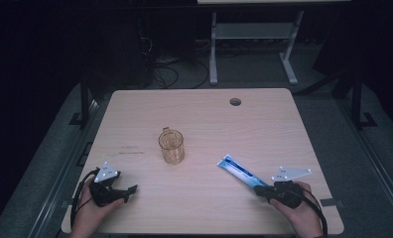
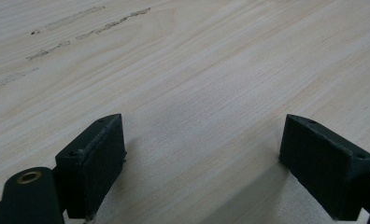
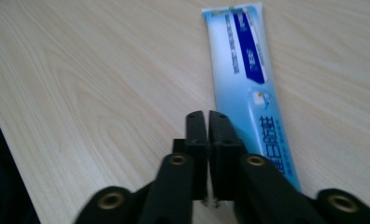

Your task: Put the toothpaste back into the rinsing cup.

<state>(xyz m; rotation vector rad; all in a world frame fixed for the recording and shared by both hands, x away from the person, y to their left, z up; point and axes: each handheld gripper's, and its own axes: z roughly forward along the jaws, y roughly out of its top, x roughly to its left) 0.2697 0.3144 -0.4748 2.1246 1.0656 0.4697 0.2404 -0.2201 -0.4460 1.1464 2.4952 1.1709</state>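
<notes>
Dark floor, loose cables and the white legs of another desk (image 1: 254,44) lie beyond a pale wood-grain table (image 1: 204,119) with a round cable hole (image 1: 235,102) near its far edge. Near the middle of the table stands a clear glass mug (image 1: 171,146), upright, its handle on the far side. Right of it and well apart lies a blue-and-white toothpaste tube (image 1: 240,171), flat on the wood and slanted, its crimped end toward the mug.

At the near left corner a hand holds the left claw (image 1: 132,189), low over the table; in the left gripper view its jaws stand wide apart with bare wood between them and faint scuff marks (image 2: 57,46) farther off. At the near right the right claw (image 1: 257,189) sits at the near end of the tube. In the right gripper view (image 3: 207,116) its jaws are pressed together with nothing between them, and the tube (image 3: 248,88) lies just beside them.
</notes>
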